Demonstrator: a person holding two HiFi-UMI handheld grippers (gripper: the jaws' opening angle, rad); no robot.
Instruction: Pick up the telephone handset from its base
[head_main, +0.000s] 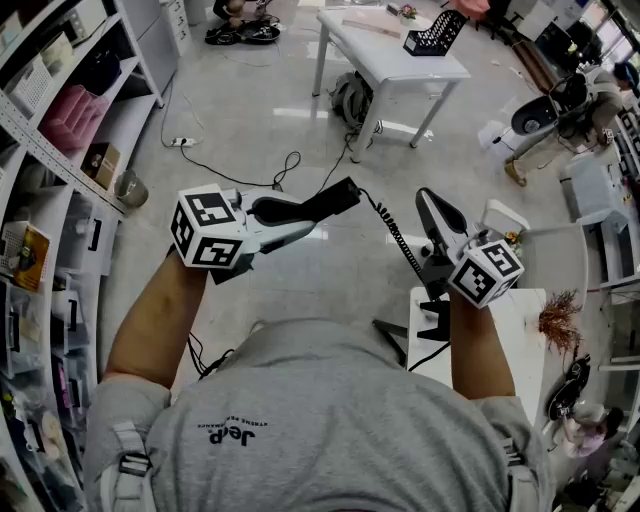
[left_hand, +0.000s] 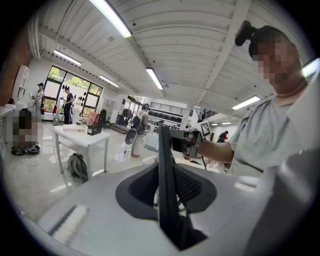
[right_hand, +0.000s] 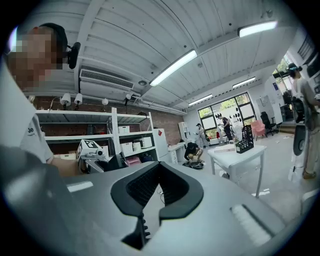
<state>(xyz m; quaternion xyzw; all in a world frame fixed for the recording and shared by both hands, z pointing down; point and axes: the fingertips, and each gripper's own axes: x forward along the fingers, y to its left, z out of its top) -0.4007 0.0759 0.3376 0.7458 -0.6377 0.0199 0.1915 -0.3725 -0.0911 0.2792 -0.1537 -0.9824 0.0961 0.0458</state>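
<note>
From the head view, the left hand-held gripper (head_main: 300, 212) is clamped on the black handset (head_main: 335, 198), held up in the air over the floor, and its coiled cord (head_main: 395, 235) runs down towards the right hand-held gripper (head_main: 440, 215) above the white surface (head_main: 520, 340). The left gripper view shows the handset (left_hand: 167, 190) standing edge-on, pinched between the jaws. In the right gripper view the jaws stand a little apart with nothing between them.

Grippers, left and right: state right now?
Left gripper: closed on the black plastic telephone handset.
Right gripper: open, nothing between its jaws.
</note>
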